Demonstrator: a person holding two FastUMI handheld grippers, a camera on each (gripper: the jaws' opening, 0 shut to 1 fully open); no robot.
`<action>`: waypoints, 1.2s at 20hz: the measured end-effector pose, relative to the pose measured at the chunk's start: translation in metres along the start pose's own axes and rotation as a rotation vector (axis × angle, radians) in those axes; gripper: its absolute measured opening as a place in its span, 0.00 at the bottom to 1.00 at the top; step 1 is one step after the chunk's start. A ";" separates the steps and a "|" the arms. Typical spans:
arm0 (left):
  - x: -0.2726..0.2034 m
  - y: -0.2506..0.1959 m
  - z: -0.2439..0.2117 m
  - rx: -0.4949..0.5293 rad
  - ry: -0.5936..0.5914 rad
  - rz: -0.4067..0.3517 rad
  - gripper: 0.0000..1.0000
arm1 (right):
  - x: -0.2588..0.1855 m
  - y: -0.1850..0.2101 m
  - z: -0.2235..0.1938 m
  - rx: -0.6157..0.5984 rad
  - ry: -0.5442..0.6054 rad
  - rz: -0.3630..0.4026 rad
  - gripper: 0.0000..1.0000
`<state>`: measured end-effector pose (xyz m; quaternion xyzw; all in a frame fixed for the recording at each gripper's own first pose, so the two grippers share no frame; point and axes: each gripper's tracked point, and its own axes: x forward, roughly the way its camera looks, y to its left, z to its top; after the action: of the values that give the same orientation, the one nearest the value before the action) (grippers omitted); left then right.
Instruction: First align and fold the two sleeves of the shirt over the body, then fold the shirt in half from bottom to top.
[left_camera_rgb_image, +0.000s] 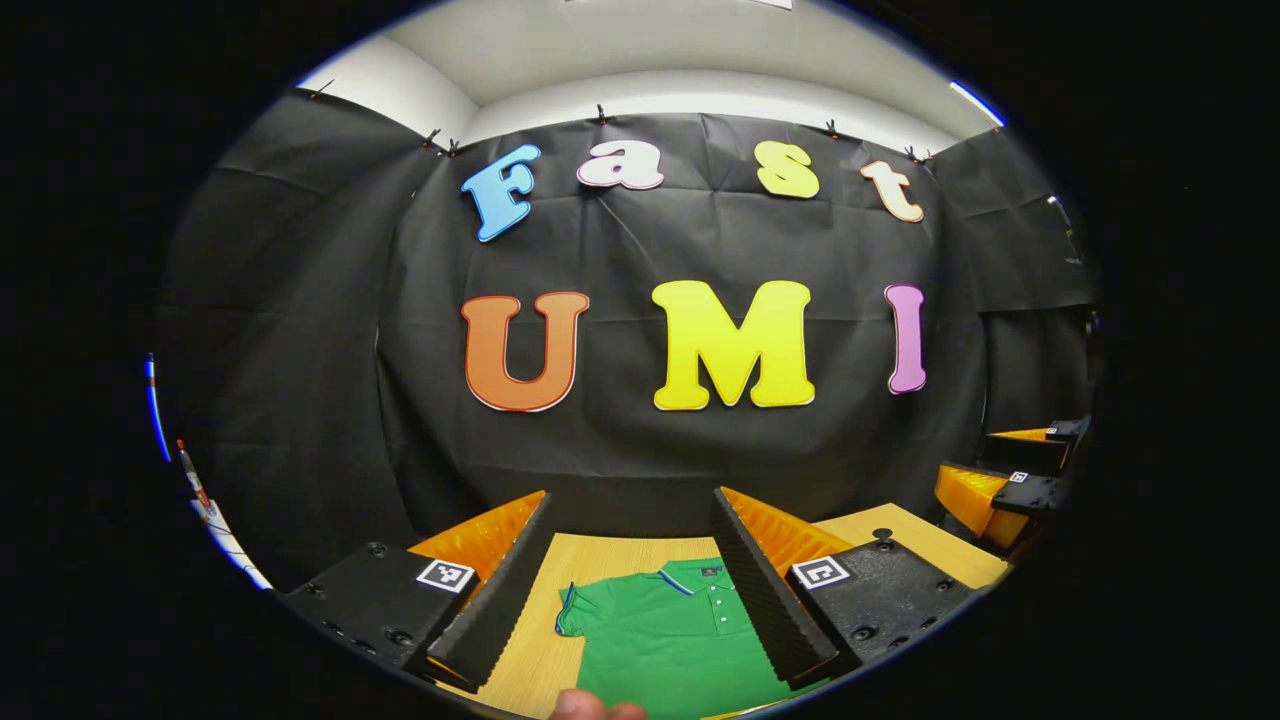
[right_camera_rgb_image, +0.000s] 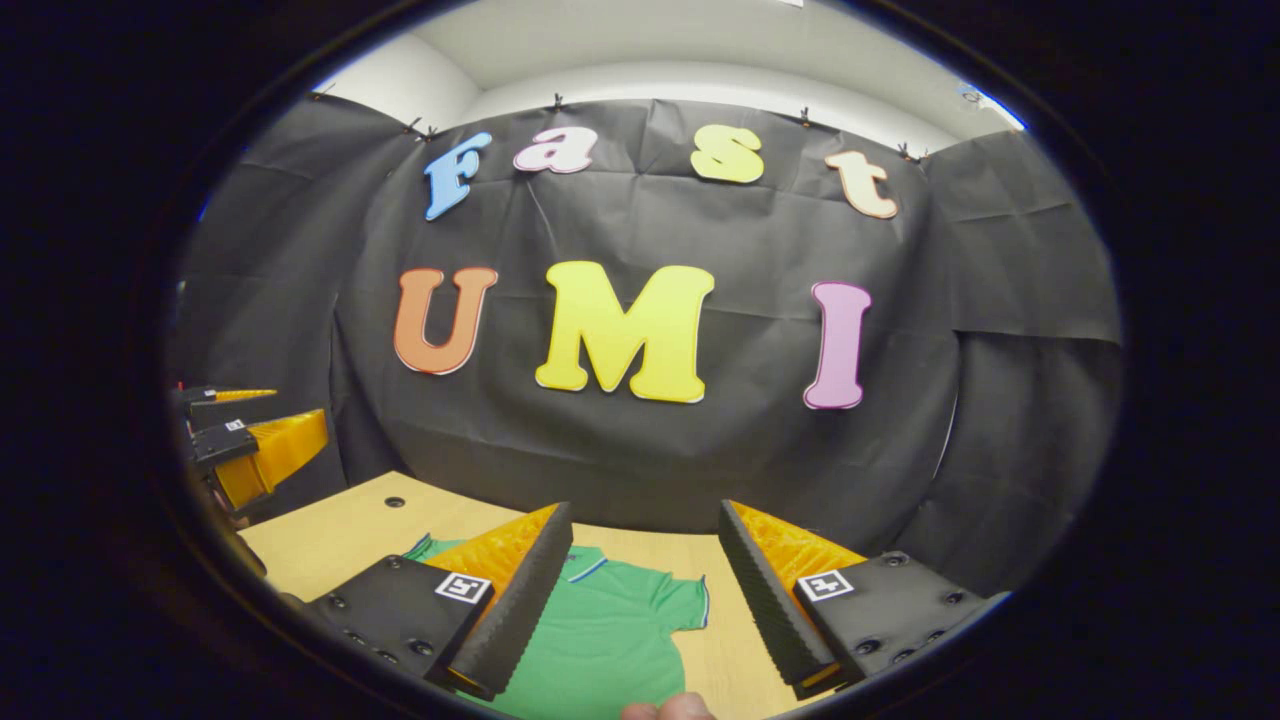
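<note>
Both your grippers, left (left_camera_rgb_image: 634, 580) and right (right_camera_rgb_image: 645, 590), hover spread wide, holding nothing. Green polo shirt (left_camera_rgb_image: 670, 630) lies flat on the wooden table (left_camera_rgb_image: 540, 640), lower half cut off. Black cloth wall (left_camera_rgb_image: 640, 440) behind.

Bare table (left_camera_rgb_image: 905, 535) around the flat green shirt (left_camera_rgb_image: 670, 640), booth wall (left_camera_rgb_image: 640, 450) close behind.

Left gripper (left_camera_rgb_image: 632, 585) held above the table (left_camera_rgb_image: 530, 660), jaws spread wide, nothing between them. Green shirt (left_camera_rgb_image: 665, 640) lies flat on the table, collar toward the far edge, one short sleeve spread out. Fingertip (left_camera_rgb_image: 585, 706) at the bottom. Right gripper (left_camera_rgb_image: 1010, 480) off past the table's far right corner.
</note>
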<state>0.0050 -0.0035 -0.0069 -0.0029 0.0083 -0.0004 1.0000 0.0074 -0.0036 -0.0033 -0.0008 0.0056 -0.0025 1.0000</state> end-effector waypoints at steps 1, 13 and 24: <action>0.000 0.000 0.000 0.003 0.001 0.002 0.99 | 0.002 -0.001 -0.002 0.000 0.005 0.001 0.95; -0.006 -0.009 0.004 0.027 -0.010 0.017 0.99 | 0.031 -0.028 -0.027 0.013 0.065 0.043 0.97; -0.009 -0.007 -0.006 0.043 0.034 0.072 0.99 | 0.110 -0.078 -0.123 0.049 0.282 0.057 0.95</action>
<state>-0.0044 -0.0106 -0.0125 0.0190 0.0256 0.0354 0.9989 0.1152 -0.0827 -0.1277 0.0244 0.1460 0.0258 0.9886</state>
